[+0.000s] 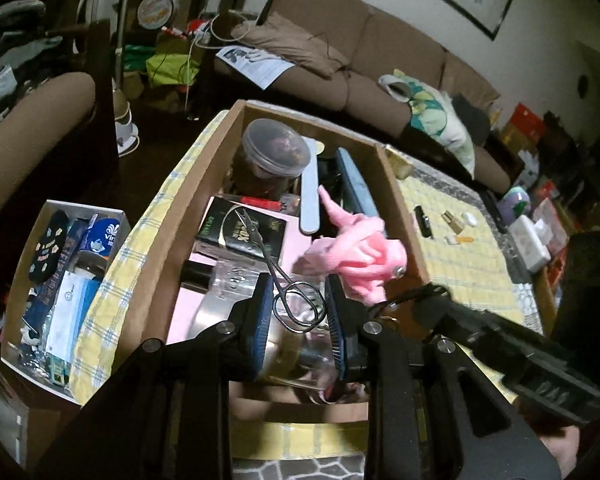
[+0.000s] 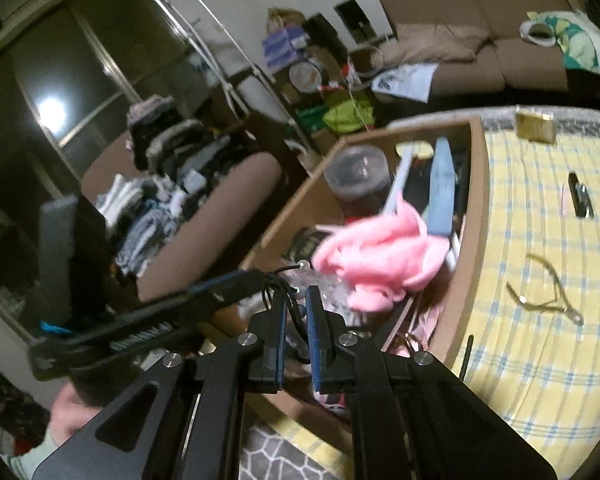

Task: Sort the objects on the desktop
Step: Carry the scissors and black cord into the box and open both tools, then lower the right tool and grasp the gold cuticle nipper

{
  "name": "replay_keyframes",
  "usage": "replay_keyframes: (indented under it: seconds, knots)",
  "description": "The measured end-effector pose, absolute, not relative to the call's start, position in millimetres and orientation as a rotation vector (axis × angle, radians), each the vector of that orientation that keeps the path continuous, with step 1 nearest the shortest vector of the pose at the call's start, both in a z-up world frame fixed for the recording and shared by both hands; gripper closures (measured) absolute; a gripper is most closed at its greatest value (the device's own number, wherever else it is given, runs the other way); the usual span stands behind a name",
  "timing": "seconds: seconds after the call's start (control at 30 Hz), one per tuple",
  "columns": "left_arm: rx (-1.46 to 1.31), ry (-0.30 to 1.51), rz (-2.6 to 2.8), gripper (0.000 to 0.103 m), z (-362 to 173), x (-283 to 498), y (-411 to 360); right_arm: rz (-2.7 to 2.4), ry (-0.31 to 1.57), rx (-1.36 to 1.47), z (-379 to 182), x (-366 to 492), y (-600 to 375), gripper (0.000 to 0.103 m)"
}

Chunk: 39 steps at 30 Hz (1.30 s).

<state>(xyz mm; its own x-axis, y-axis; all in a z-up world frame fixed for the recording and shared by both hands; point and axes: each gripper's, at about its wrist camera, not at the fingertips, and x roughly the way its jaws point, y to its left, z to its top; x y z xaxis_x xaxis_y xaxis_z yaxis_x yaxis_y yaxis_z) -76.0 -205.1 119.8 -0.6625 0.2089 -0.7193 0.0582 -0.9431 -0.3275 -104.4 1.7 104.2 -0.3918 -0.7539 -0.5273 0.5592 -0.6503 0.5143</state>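
Note:
My left gripper (image 1: 298, 312) is shut on the ring handles of small metal scissors (image 1: 268, 264), whose blades point up and away over an open cardboard box (image 1: 396, 200). In the right wrist view, my right gripper (image 2: 296, 304) is shut on a thin black cord (image 2: 286, 300) with small silver beads at its ends. Just beyond it, over the box (image 2: 472, 216), is a blurred pink glove-like cloth (image 2: 380, 260), which also shows in the left wrist view (image 1: 356, 256). Whether the cord joins the cloth I cannot tell. Both grippers hang close together above the box's near end.
The box holds a lidded jar (image 1: 276, 148), a nail file (image 1: 310, 192), a black booklet (image 1: 244, 228) and a blue flat case (image 2: 440, 188). On the yellow plaid cloth (image 2: 540, 240) lie nail nippers (image 2: 548, 296) and small cosmetics (image 1: 423, 220). A white bin (image 1: 60, 280) stands lower left.

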Motion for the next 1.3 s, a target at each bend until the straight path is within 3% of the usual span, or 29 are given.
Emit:
replay_keyframes:
  seconds: [0.1, 0.17, 0.23, 0.3, 0.6, 1.0, 1.07, 1.13, 1.3]
  knots:
    - [-1.267, -0.511, 2.713, 0.079, 115.5, -78.5, -203.9, -2.097, -0.289, 1.035, 90.4, -110.2, 2.6, 0.091]
    - [-1.268, -0.500, 2.699, 0.079, 115.6, -79.1, -199.4, -2.120, -0.229, 1.084, 85.4, -111.7, 4.1, 0.082]
    - [-1.265, -0.485, 2.674, 0.079, 116.4, -77.1, -190.6, -2.154, -0.215, 1.083, 88.4, -111.7, 13.7, 0.059]
    - [-1.268, -0.454, 2.652, 0.079, 117.3, -72.7, -178.3, -2.166, -0.245, 1.058, 94.5, -111.2, 22.8, 0.051]
    - [-1.242, -0.253, 2.483, 0.079, 123.7, -43.2, -124.7, -2.293, -0.375, 0.977, 119.9, -120.9, 83.1, 0.046]
    - [-1.300, -0.229, 2.356, 0.078, 106.0, -65.0, -94.2, -2.292, -0.405, 0.992, 118.9, -117.7, 105.3, 0.046]
    - [-1.311, -0.279, 2.363, 0.072, 103.1, -68.9, -99.5, -2.285, -0.399, 0.997, 117.7, -117.4, 104.0, 0.046]
    - [-1.309, -0.337, 2.386, 0.040, 104.0, -70.5, -109.1, -2.284, -0.397, 1.002, 116.9, -116.9, 104.1, 0.046]
    - [-1.211, -0.452, 2.430, 0.035, 122.9, -63.5, -133.4, -2.290, -0.399, 1.012, 115.4, -116.4, 109.8, 0.046]
